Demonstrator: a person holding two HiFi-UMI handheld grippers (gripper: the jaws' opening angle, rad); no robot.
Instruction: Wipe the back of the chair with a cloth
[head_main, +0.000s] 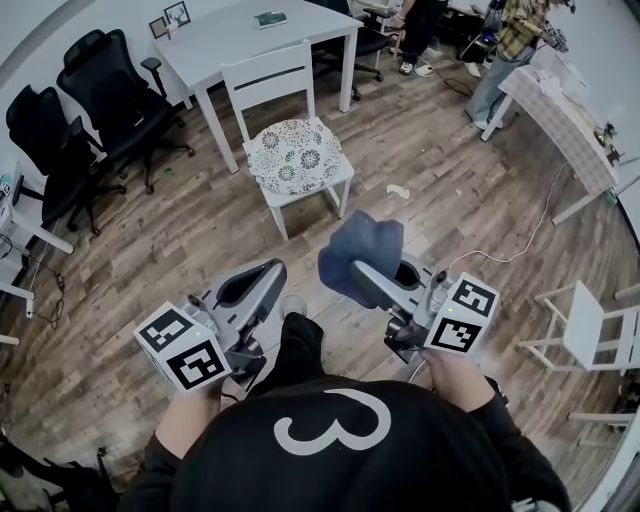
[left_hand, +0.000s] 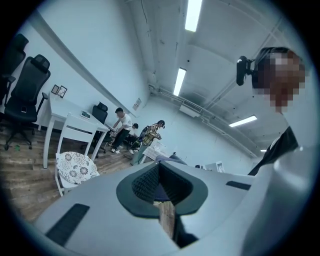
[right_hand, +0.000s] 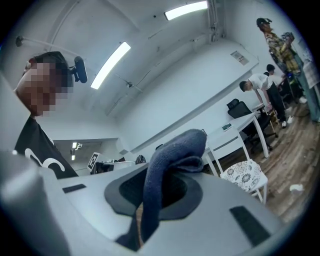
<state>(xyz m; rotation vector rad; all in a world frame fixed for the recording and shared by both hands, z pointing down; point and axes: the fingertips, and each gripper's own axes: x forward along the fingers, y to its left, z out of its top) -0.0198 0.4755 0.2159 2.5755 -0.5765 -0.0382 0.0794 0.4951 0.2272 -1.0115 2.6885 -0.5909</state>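
The white chair (head_main: 290, 150) with a flower-patterned cushion stands ahead of me on the wood floor, its slatted back (head_main: 268, 78) facing a white table (head_main: 240, 40). My right gripper (head_main: 360, 268) is shut on a blue-grey cloth (head_main: 362, 252), which bunches over its tip, well short of the chair. In the right gripper view the cloth (right_hand: 172, 155) hangs out between the jaws, with the chair (right_hand: 245, 174) far off. My left gripper (head_main: 262, 272) is held beside it, shut and holding nothing. The left gripper view shows the chair (left_hand: 74, 167) in the distance.
Black office chairs (head_main: 100, 100) stand at the left. People (head_main: 510, 40) are at the back right beside a covered table (head_main: 560, 110). A second white chair (head_main: 590, 325) is at the right. A cable (head_main: 520, 245) and a white scrap (head_main: 398, 190) lie on the floor.
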